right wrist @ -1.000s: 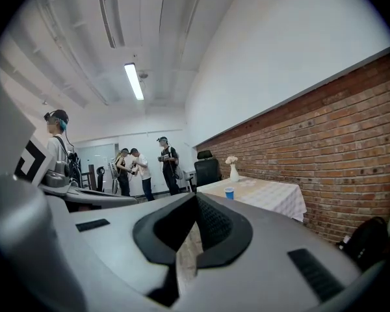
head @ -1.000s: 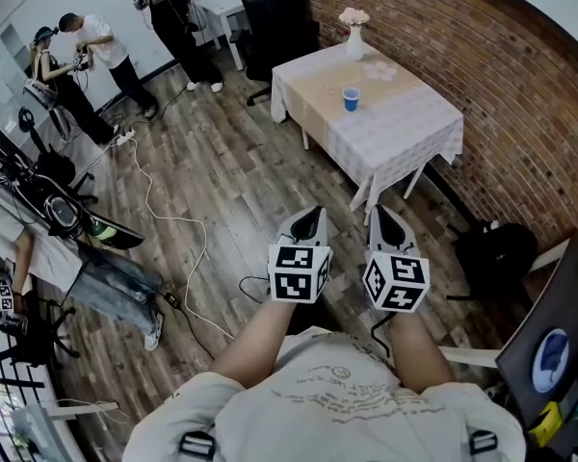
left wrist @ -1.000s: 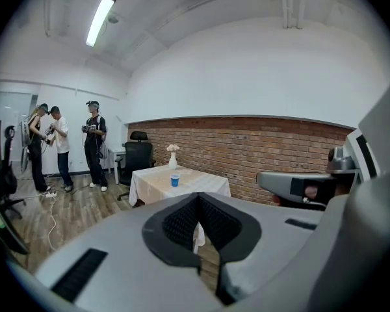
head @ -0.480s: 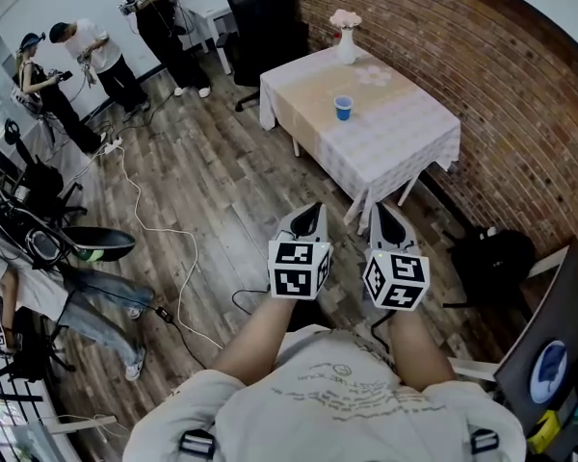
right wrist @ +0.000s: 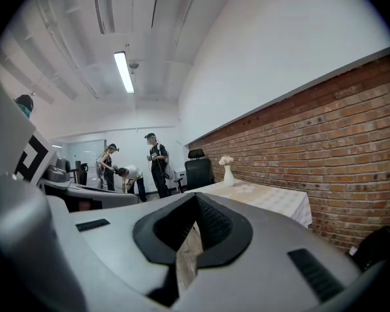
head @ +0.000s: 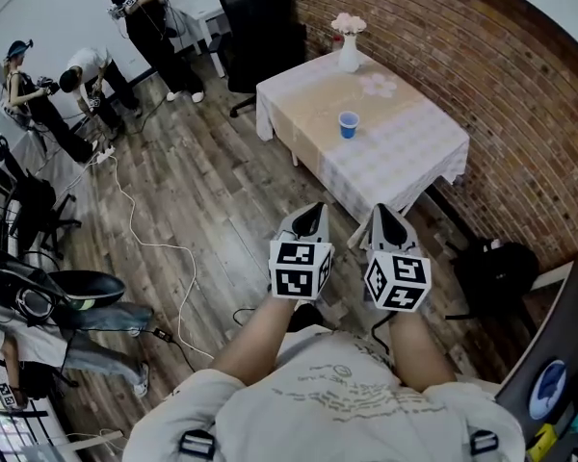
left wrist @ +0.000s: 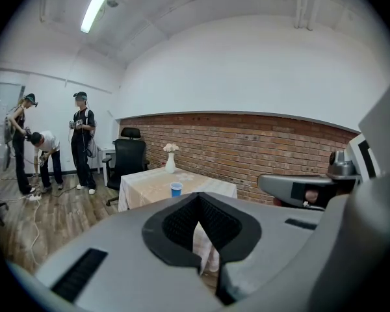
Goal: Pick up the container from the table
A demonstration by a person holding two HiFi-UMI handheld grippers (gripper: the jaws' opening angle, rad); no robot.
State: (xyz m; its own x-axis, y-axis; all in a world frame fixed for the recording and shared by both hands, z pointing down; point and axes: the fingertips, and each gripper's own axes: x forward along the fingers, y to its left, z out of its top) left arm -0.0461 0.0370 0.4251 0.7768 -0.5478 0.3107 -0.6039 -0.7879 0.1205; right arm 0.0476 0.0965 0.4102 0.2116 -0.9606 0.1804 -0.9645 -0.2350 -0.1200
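Blue cup (head: 349,123): likely light, crushable; grip mid-wall, gently.
Left gripper (head: 310,221): closed, empty.
Right gripper (head: 385,219): closed, empty.

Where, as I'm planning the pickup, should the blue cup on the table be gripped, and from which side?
Probably grip the blue cup across its side wall, below the rim, coming level from the near table edge: it stands upright, alone mid-table, with the vase well beyond it.
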